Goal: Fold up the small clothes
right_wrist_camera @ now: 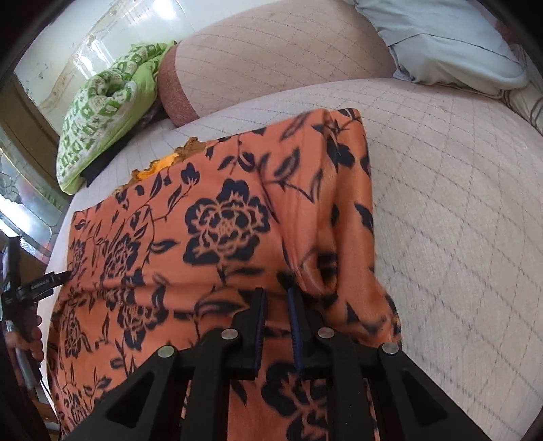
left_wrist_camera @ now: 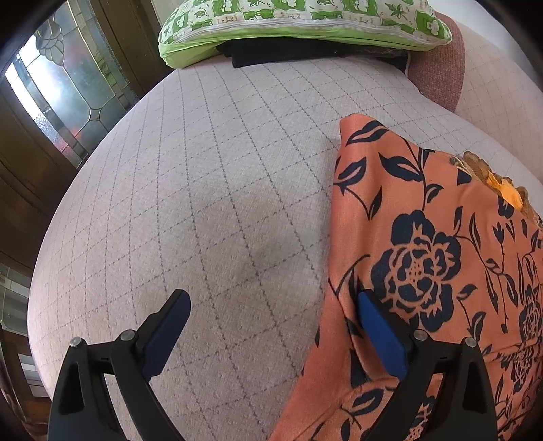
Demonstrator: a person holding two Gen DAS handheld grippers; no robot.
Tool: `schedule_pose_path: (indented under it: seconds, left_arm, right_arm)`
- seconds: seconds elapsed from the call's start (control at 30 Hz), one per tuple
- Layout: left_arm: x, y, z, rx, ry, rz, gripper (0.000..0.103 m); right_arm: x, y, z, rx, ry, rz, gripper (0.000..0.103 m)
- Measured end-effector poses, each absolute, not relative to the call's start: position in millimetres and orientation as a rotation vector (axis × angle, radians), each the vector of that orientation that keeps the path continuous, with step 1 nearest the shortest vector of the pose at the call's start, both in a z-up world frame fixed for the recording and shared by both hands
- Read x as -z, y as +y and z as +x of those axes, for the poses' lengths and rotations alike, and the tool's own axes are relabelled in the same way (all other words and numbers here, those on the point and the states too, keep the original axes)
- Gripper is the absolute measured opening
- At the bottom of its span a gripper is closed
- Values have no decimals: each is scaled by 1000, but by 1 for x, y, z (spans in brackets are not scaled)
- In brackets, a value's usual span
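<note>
An orange garment with dark navy flowers [left_wrist_camera: 424,257] lies on the pale checked bed cover [left_wrist_camera: 220,186], its yellow lace trim [left_wrist_camera: 488,176] at the far edge. My left gripper [left_wrist_camera: 271,302] is open at the garment's left edge, its right finger [left_wrist_camera: 380,332] resting on the cloth, its left finger over bare cover. In the right wrist view the garment [right_wrist_camera: 220,220] fills the middle. My right gripper [right_wrist_camera: 276,295] has its jaws nearly closed, with a narrow gap, right over a raised fold of the cloth; whether it pinches the cloth is unclear. The left gripper [right_wrist_camera: 57,280] shows at the far left.
A green-and-white patterned pillow [left_wrist_camera: 298,23] lies at the head of the bed over dark clothing [left_wrist_camera: 288,54]. A pink bolster [right_wrist_camera: 271,57] and a pale blue pillow [right_wrist_camera: 451,44] lie at the far side. A glass-paned wooden door [left_wrist_camera: 61,84] stands beyond the bed's left edge.
</note>
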State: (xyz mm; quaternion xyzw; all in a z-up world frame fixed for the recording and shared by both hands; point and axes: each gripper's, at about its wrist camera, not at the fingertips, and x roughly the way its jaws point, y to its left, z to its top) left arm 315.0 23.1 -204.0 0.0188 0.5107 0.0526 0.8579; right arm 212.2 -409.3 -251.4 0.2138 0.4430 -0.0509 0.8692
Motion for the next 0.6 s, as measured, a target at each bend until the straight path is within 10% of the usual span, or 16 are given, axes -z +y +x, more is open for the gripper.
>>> schedule_pose_path:
  seconds: [0.6]
  left_arm:
    - [190,90,167,-99,990,57,99]
  right_arm:
    - [200,-440,26,116,1016,571,17]
